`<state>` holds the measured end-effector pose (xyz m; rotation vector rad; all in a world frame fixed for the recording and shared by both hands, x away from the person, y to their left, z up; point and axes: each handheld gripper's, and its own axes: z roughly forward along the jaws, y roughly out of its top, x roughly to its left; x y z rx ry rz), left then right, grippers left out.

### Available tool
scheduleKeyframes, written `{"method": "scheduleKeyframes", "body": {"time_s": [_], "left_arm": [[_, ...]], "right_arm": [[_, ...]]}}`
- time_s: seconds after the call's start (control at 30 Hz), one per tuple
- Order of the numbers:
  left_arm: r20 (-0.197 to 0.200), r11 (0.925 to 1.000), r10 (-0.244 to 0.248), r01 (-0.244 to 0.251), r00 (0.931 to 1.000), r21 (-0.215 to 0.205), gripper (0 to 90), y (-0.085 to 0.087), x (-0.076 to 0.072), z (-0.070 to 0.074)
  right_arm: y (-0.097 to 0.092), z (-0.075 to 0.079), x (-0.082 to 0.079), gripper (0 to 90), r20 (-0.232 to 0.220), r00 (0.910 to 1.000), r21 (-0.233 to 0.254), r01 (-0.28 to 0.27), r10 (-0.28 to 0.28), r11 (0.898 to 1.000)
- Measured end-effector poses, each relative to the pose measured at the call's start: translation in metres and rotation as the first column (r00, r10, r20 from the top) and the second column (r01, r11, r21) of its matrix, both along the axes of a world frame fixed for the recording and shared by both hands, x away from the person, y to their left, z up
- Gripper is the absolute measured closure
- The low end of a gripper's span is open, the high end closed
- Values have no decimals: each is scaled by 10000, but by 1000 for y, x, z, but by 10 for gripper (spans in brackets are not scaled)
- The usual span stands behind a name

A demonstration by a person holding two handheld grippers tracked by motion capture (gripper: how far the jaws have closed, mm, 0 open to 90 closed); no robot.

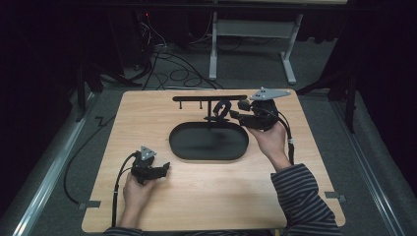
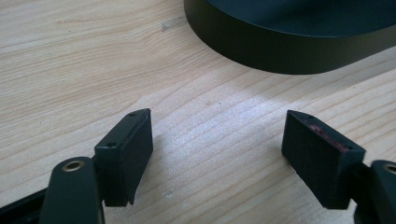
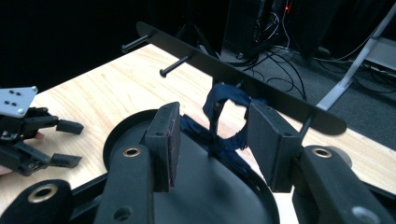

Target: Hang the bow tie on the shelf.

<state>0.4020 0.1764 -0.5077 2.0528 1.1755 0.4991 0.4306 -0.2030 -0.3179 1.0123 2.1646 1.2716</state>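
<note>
"So where was the dark blue band (image 3: 227, 122)?"

"It hung on the rack (image 3: 243, 79) over the black tray (image 1: 209, 147) on the desk (image 1: 147, 113). The right hand-held gripper (image 3: 212, 140) was spread just in front of it, pinching nothing. Best to back off slowly. The left hand-held gripper (image 2: 217, 154) was spread too."

the counter (image 1: 206, 196) is pale wood with a fine straight grain, smooth and matt. the oval tray (image 1: 209, 142) looks like matt black metal, as does the peg rail (image 3: 261, 88). the scrunchie (image 3: 224, 121) is dark blue, soft cloth.
</note>
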Motion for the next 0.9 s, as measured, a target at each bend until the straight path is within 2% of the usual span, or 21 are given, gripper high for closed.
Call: {"method": "scheduleKeyframes", "body": {"time_s": [0.3, 0.5, 0.9], "left_arm": [[1, 10000, 0, 0, 10000, -2, 253, 0, 0, 0], [3, 10000, 1, -1, 10000, -5, 253, 0, 0, 0], [1, 10000, 2, -2, 10000, 1, 253, 0, 0, 0]], "right_arm": [[-17, -14, -19, 560, -212, 9997, 374, 142, -134, 9992], [-27, -21, -26, 560, -324, 9991, 568, 277, -259, 9980], [-39, -29, -43, 554, -269, 9988, 700, 432, -414, 9966]]}}
